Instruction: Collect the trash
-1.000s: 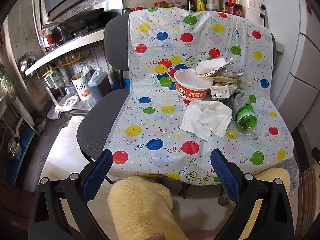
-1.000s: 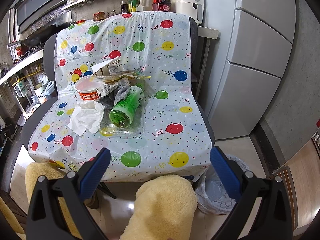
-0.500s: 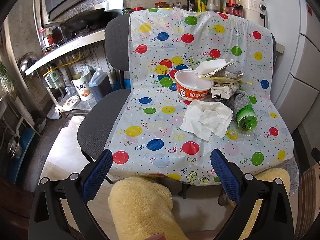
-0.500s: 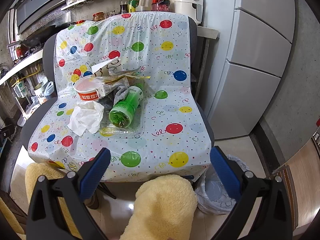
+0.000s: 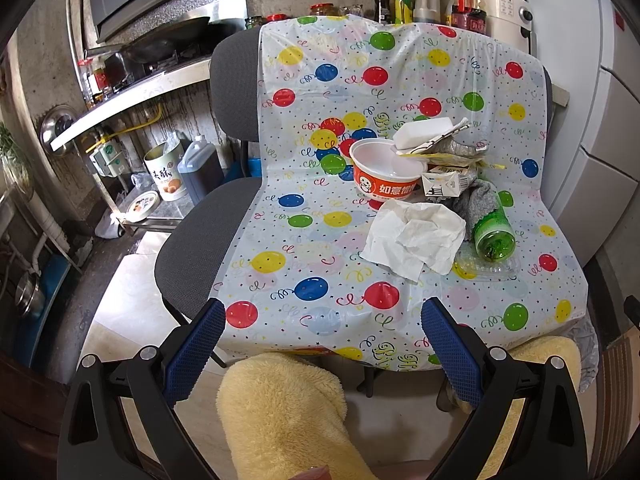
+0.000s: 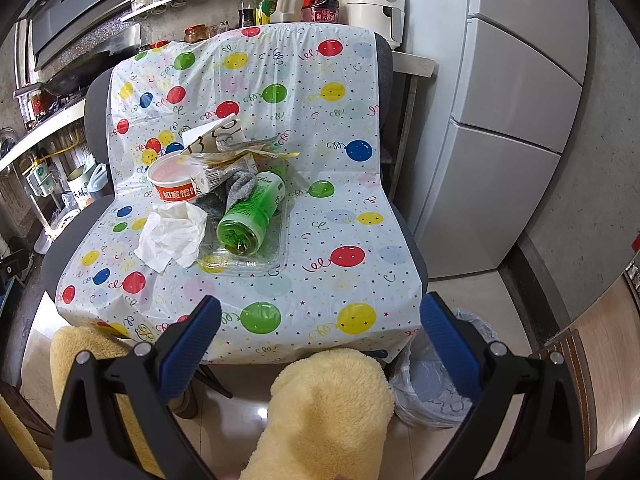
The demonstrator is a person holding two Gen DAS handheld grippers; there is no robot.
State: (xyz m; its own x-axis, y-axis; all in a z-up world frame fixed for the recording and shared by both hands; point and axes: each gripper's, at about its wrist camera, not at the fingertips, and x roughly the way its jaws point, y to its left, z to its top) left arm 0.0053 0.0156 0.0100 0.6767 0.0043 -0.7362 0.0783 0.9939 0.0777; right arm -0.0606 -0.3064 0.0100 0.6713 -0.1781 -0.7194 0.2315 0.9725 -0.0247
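Trash lies on a chair draped with a balloon-print sheet (image 5: 320, 248): a red noodle bowl (image 5: 386, 174), a crumpled white tissue (image 5: 414, 236), a green bottle (image 5: 494, 232) on a clear plastic tray (image 6: 244, 256), a grey sock (image 6: 238, 186), a small carton (image 5: 444, 184) and wrappers (image 5: 436, 142). The bowl (image 6: 174, 184), tissue (image 6: 172, 236) and bottle (image 6: 250, 216) also show in the right wrist view. My left gripper (image 5: 324, 344) is open and empty before the chair's front edge. My right gripper (image 6: 320, 340) is open and empty, also short of the chair. A bin with a clear liner (image 6: 436, 384) stands on the floor right of the chair.
A white fridge (image 6: 512, 120) stands to the right. A kitchen counter (image 5: 132, 100) with cans and a jug (image 5: 200, 168) beneath is to the left. Bottles and an appliance (image 6: 372, 0) sit on the shelf behind. Yellow fluffy slippers (image 5: 280, 412) are below both grippers.
Both grippers have drifted very slightly; the scene is otherwise the same.
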